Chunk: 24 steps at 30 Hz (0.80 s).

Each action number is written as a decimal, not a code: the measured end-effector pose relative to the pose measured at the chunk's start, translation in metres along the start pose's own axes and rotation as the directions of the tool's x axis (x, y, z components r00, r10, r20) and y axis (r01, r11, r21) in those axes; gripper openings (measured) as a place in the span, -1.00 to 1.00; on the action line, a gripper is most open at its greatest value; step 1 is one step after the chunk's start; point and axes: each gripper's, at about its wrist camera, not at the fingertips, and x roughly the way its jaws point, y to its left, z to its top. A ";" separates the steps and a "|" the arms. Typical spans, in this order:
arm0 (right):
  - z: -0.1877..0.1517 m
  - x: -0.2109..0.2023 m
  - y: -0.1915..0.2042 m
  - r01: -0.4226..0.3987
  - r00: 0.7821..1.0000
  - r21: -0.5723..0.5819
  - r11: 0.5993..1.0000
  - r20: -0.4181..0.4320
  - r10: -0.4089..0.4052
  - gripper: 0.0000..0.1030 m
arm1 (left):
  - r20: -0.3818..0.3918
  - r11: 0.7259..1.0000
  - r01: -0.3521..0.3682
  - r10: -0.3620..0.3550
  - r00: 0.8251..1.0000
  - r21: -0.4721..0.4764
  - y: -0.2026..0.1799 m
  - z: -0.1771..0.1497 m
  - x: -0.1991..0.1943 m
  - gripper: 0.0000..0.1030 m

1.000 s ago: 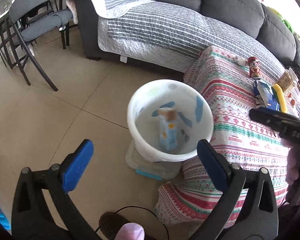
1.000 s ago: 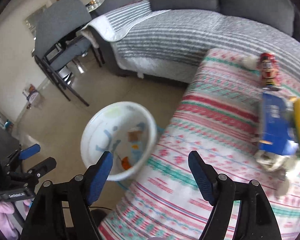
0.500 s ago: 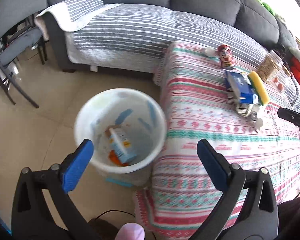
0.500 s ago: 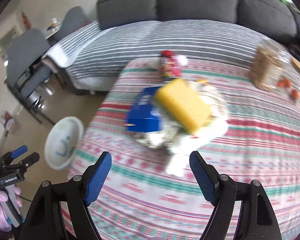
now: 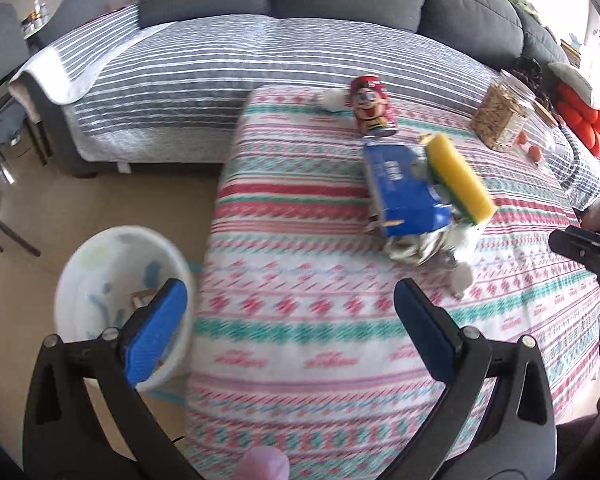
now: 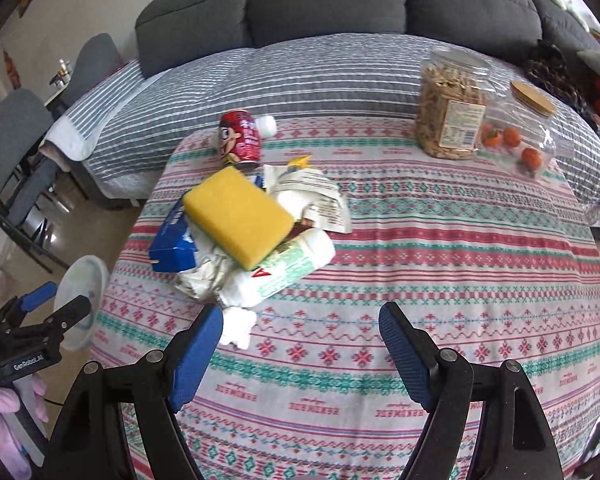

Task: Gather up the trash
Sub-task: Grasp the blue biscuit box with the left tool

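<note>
Both grippers have swung from the floor-standing white bin (image 5: 116, 304) to the patterned tablecloth (image 6: 420, 280). Right gripper (image 6: 300, 344) and left gripper (image 5: 288, 324): jaws apart, empty. Trash pile (image 6: 244, 232) lies ahead-left of the right gripper, before the grey sofa (image 6: 340, 4).

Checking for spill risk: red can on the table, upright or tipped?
Tipped. The red can lies on its side on the patterned tablecloth, one end facing the trash pile; cannot tell whether it's open.
</note>
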 end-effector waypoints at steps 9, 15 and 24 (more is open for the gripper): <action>0.004 0.009 -0.035 0.011 1.000 0.101 0.995 -0.027 -0.008 0.59 | -0.026 0.996 0.091 -0.091 0.996 -0.011 -0.049 0.027 0.034 0.99; 0.006 0.011 -0.045 0.020 0.999 0.108 0.994 -0.032 -0.017 0.59 | -0.026 0.992 0.115 -0.117 0.993 -0.050 -0.066 0.039 0.058 0.81; 0.003 0.005 -0.038 0.020 1.000 0.061 0.998 -0.022 -0.018 0.59 | -0.038 0.986 0.146 -0.149 0.988 -0.074 -0.067 0.039 0.071 0.20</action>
